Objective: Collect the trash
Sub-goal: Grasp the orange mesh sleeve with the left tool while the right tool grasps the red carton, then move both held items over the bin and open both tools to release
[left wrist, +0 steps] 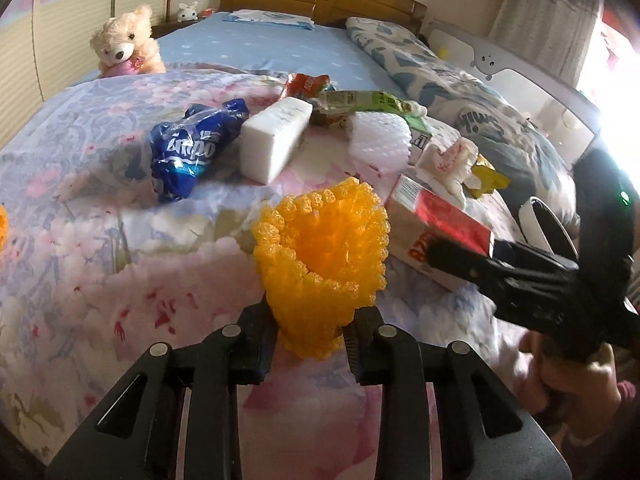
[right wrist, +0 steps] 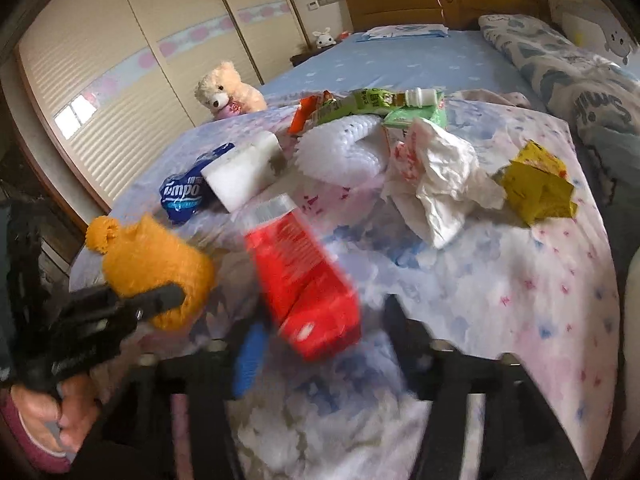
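The trash lies on a floral quilt [left wrist: 100,240]. My left gripper [left wrist: 310,332] is shut on an orange foam net [left wrist: 324,240], with both pads pressed into its lower end. The right wrist view shows the same net [right wrist: 156,264] at the lower left, with a left finger [right wrist: 160,300] across it. A red and white carton [right wrist: 308,280], blurred, sits between the fingers of my right gripper [right wrist: 324,336]. The fingers stand apart from it, so that gripper is open. In the left wrist view the carton [left wrist: 440,220] rests on the quilt with one right finger [left wrist: 460,258] across its near end.
Farther back lie a blue tissue wrapper [left wrist: 184,152], a white foam block [left wrist: 276,140], a white foam net [left wrist: 380,136], a crumpled white bag [right wrist: 440,176], a yellow wrapper [right wrist: 536,188] and green packaging [right wrist: 360,100]. A teddy bear [left wrist: 124,44] sits at the quilt's far left. A hand [right wrist: 60,412] holds the left gripper.
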Demonstrator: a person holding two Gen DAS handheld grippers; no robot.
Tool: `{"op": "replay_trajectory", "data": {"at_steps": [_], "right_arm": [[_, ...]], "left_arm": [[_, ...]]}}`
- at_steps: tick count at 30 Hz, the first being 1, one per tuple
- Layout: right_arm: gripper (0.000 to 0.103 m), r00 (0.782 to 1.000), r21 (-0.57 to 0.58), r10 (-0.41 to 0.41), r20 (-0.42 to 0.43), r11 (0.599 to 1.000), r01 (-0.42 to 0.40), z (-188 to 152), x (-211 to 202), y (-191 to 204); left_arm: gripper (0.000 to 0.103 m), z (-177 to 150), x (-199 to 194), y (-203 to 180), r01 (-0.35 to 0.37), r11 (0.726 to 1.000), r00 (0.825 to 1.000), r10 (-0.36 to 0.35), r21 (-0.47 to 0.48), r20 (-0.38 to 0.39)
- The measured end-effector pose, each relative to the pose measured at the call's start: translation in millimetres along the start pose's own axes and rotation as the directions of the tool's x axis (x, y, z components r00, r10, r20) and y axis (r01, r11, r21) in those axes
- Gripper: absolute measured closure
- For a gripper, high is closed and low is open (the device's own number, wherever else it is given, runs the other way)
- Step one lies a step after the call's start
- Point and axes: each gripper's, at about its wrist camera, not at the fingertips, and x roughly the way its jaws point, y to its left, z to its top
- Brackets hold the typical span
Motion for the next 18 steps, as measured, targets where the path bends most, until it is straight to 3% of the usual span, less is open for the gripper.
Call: {"op": "replay_trajectory", "data": {"at_steps": [2, 4, 5, 6, 10, 18], "right_arm": [[0.035, 1.000, -0.007, 0.011, -0.002, 1.000, -0.011, 3.3, 4.7, 2.2], [0.043, 1.000, -0.008, 0.022, 0.001, 1.000, -0.022, 3.8, 4.9, 2.8], [0.061, 0.999, 0.001, 0.035, -0.004, 0.999, -0.034, 3.5, 4.2, 2.5], [0.067, 0.999, 0.007, 0.036, -0.005, 0.999, -0.036, 2.4, 2.8, 2.6], [0.069, 0.999, -0.001, 0.000, 0.033, 1.000, 0.000, -10.5, -18.6, 3.0], [0.070, 0.988, 0.163, -0.078, 0.130, 0.985, 0.056, -43.8, -85.9, -42.7]], "left_arm": [[0.076, -1.5, -1.2, -2.5, 0.002, 1.000, 1.000, -0.002, 0.002, -0.002], [0.076, -2.4, -3.1, -5.8, 0.005, 1.000, 1.000, -0.005, 0.004, -0.003], [0.076, -3.1, -4.4, -8.6, 0.010, 1.000, 1.000, -0.010, 0.009, -0.001], [0.076, -3.5, -5.4, -11.5, 0.013, 1.000, 1.000, -0.013, 0.014, -0.001], [0.076, -5.3, -7.5, -32.6, 0.039, 0.998, 0.999, -0.039, 0.058, -0.002], [0.076, -8.8, -2.7, -88.9, 0.110, 0.981, 0.994, -0.107, 0.159, -0.027]]}}
